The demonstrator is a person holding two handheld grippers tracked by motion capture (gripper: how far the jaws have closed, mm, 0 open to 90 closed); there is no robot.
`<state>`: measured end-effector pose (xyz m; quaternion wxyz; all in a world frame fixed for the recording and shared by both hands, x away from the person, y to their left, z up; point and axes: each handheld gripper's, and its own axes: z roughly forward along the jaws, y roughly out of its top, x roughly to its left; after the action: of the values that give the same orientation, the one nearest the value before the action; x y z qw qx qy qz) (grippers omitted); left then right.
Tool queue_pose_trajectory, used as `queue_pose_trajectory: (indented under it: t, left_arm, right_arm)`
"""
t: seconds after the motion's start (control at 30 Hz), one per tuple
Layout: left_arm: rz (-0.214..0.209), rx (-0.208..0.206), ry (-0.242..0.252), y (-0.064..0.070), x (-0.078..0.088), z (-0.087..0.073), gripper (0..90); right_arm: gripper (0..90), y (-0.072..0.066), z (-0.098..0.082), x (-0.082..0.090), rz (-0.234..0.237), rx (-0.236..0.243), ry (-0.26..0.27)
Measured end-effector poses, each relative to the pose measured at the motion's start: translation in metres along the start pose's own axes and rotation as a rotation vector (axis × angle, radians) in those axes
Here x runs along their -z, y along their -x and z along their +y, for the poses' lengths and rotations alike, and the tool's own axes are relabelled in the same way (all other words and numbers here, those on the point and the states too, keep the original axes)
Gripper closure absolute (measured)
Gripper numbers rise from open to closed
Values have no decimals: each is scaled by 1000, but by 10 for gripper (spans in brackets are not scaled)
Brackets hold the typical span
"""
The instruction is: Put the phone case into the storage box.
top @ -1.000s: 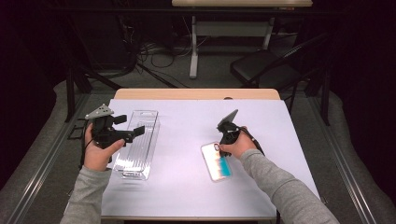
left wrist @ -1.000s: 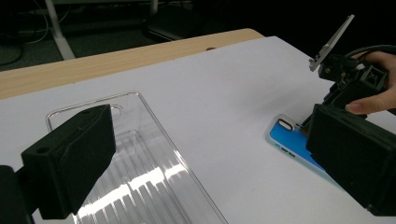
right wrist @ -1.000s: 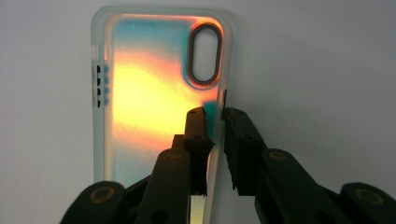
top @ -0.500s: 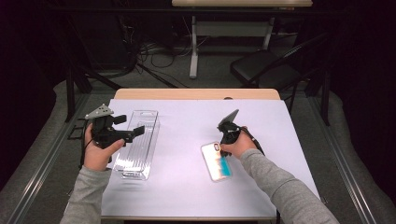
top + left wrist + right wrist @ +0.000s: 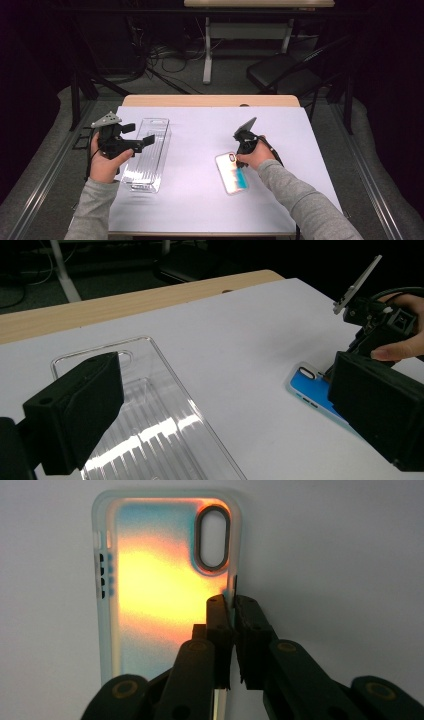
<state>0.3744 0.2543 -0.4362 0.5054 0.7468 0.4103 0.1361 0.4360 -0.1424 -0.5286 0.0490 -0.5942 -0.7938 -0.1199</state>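
Fingertips of the right gripper [image 5: 231, 602] pinch the phone case's [image 5: 160, 595] side rim; the left gripper [image 5: 220, 405], jaws apart, hovers over a clear plastic tray [image 5: 165, 430].

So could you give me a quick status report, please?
Right gripper shut on phone case side edge, flat on table. Left gripper open above clear tray. Nothing in the way.

There is one phone case [image 5: 231, 173] on the right side of the table [image 5: 200, 200]. There is one clear plastic tray [image 5: 147, 152] on the left side. There are two grippers, the left gripper [image 5: 142, 141] and the right gripper [image 5: 241, 159], one in each hand. There is one black chair [image 5: 280, 75] far behind the table.
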Motion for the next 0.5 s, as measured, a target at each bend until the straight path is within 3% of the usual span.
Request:
queue_pose_trajectory:
  t: [0.1,0.13,0.33,0.5]
  left_arm:
    - [0,1,-1,0,0,0,17]
    - [0,1,-1,0,0,0,17]
    - [3,6,-1,-1,0,-1,17]
    - [4,6,1,-1,0,-1,17]
  right_arm:
    - [860,0,1,2,-12,6,-22]
    - [861,0,0,0,-1,2,0]
    - [863,0,0,0,3,-3,-3]
    - [864,0,1,3,-11,-3,-33]
